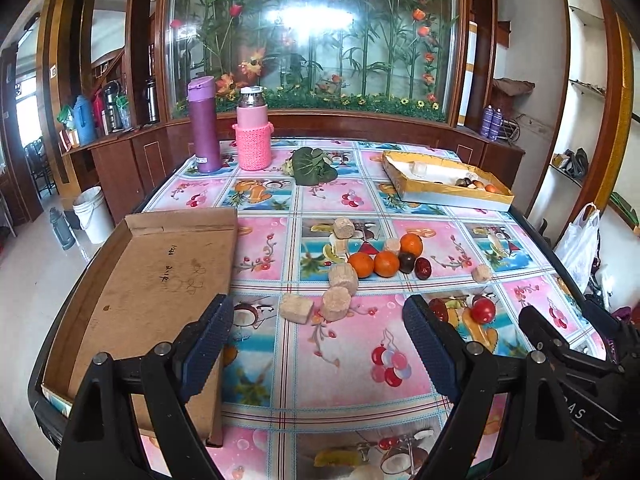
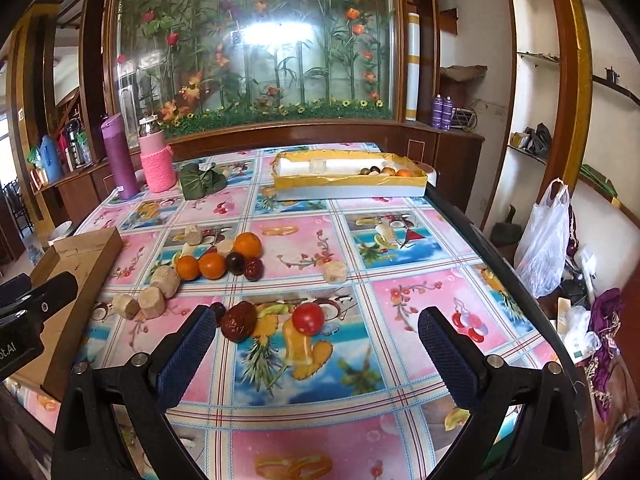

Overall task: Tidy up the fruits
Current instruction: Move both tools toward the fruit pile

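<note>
Three oranges (image 1: 386, 263), a dark plum (image 1: 407, 261) and a red date (image 1: 422, 268) cluster mid-table among several tan blocks (image 1: 343, 276). Nearer lie a tomato (image 2: 308, 317) and a bigger red date (image 2: 239, 326). My left gripper (image 1: 318, 308) hangs open above the cloth, nothing between its fingers, with a brown cardboard tray (image 1: 160, 272) on its left. Over the tomato and date my right gripper (image 2: 316, 316) is open, holding nothing. A yellow-edged box (image 2: 348, 184) at the far right holds several small fruits.
A purple flask (image 1: 204, 128), a pink bottle in a knit sleeve (image 1: 253, 136) and a green leaf bundle (image 1: 312, 162) stand at the back. The table's right edge (image 2: 500, 256) drops off beside a white plastic bag (image 2: 544, 240). A white bucket (image 1: 94, 214) sits on the floor at left.
</note>
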